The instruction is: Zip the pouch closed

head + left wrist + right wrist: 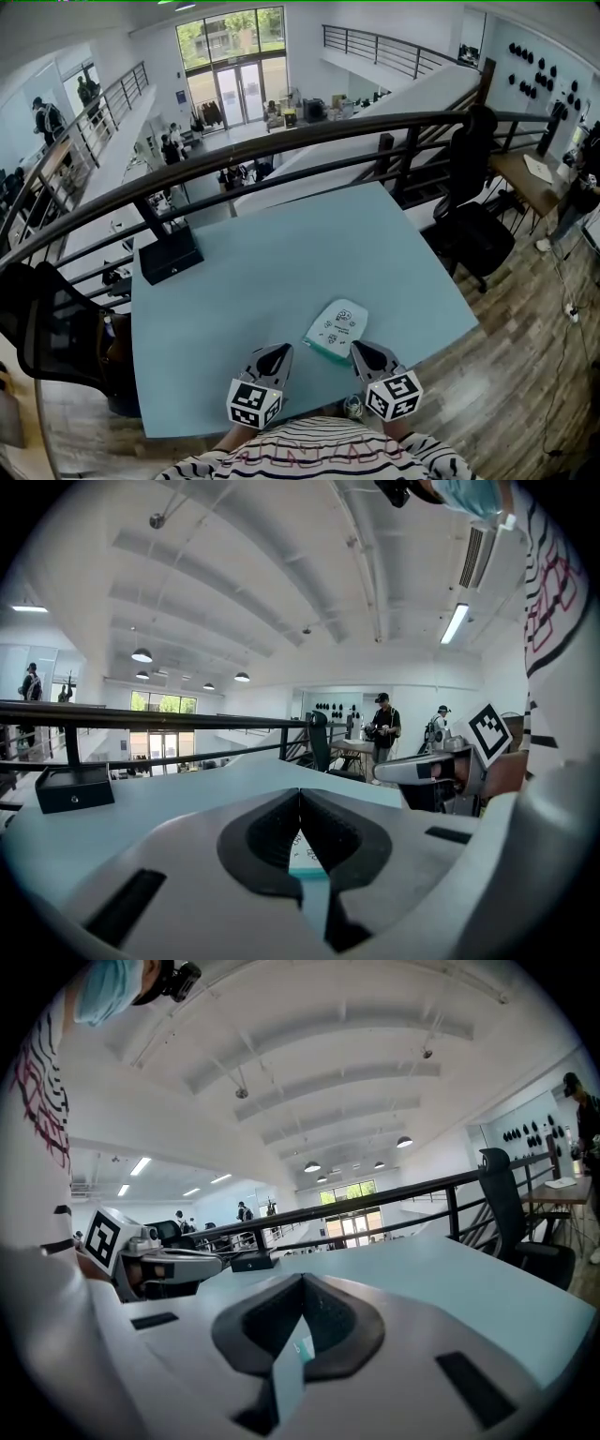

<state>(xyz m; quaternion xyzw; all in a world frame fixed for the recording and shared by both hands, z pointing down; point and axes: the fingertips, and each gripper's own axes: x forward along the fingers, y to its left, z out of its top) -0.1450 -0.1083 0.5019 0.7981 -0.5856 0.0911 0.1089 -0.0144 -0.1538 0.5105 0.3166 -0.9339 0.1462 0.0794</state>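
Head view: your left gripper (279, 352) and right gripper (359, 350), jaws pressed together and empty, flank the flat white, teal-edged pouch (337, 326).

Pouch (337, 328) on table (281, 253); box (170, 256) behind, far left.

Bright, even daylight from tall windows (230, 37) at the far end, plus round ceiling lamps (142, 655) and a strip light (454, 622). Table (281, 253) evenly lit, shadows faint. Strong fisheye bend in all 3 views; black corners and soft nearest foreground in the 2 gripper views
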